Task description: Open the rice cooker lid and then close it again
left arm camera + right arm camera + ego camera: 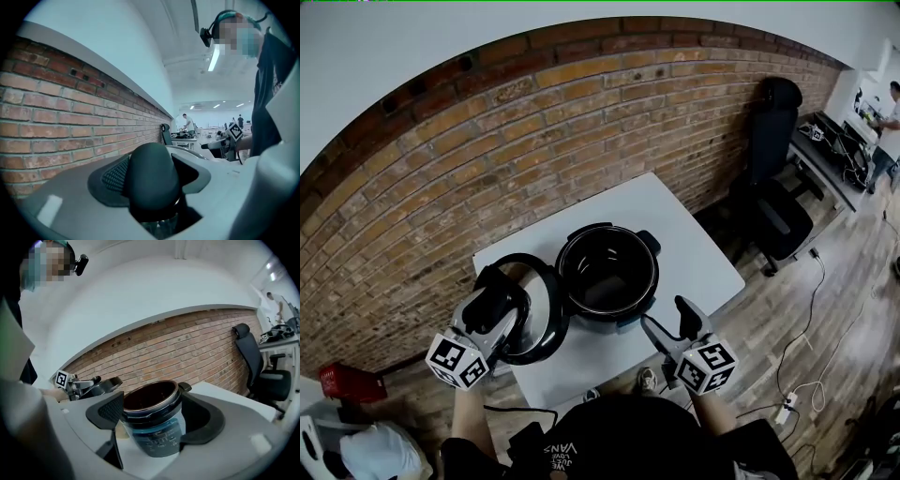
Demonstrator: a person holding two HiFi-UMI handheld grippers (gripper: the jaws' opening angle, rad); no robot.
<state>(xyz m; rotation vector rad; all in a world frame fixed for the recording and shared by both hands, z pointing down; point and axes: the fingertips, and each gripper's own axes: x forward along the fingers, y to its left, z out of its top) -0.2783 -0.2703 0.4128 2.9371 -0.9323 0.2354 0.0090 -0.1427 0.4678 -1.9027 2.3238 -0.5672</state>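
One firm hold so far: left gripper (499, 298) clamped on the black knob (152, 180) of the lid (540, 319), off and just left of the open rice cooker (609, 277) on the table (694, 251). Right gripper (667, 323) empty, jaws apart. Probably rigid, weighty, smooth-rimmed — keep to the knob.

— Rice cooker (649, 246)?
— Round, black, upright near the middle of the white surface (684, 220). Open on top, dark inner pot (607, 279) bare to view (seemingly empty), control panel (158, 442) on the front wall.
— And the lid (542, 319)?
— Off, just left of the body, tilted, close against its rim. Black edge, silvery face. Black knob (152, 180) clamped between the jaws of the left hand-held gripper (504, 292).
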